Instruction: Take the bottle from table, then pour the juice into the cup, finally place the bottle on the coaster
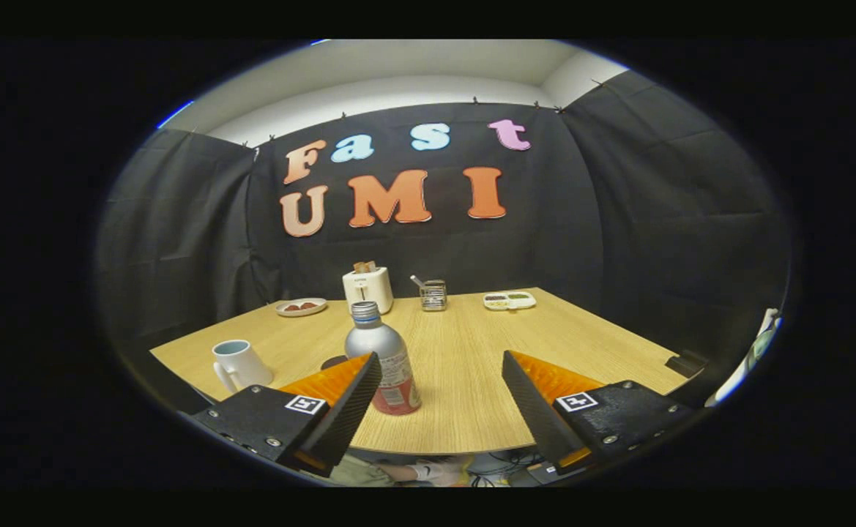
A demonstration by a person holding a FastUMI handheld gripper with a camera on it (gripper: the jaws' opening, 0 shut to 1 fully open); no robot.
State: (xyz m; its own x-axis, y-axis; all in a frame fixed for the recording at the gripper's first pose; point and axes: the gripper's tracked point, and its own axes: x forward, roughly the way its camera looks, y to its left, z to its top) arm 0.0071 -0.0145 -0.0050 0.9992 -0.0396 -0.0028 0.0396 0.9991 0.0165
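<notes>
The bottle (385,359) stands upright on the table (471,380), near its near edge, capped, silver with a red band at the foot. It sits just ahead of the gripper (442,362), close against the inner side of the left finger and well apart from the right one; whether it touches the left finger cannot be told. The fingers are spread wide and hold nothing.

The cup (240,364) is to the left of the bottle, near the table's left corner, handle turned toward the near side. A dark round patch, probably the coaster (334,361), peeps out just behind the left fingertip, between cup and bottle; most of it is hidden.

Further off, along the far edge: a toaster (367,288), a plate (301,307) to its left, a wire holder (433,295), and a divided tray (509,300).

The grasp seems not yet begun. The chief risk is the off-centre line-up: if the fingers close from here, the left one would likely meet the bottle first and push it sideways, or tip it, since it is tall and narrow. Moving forward without shifting left could also knock it over toward the coaster and cup. The cap looks to be on, so pouring may call for care later.
</notes>
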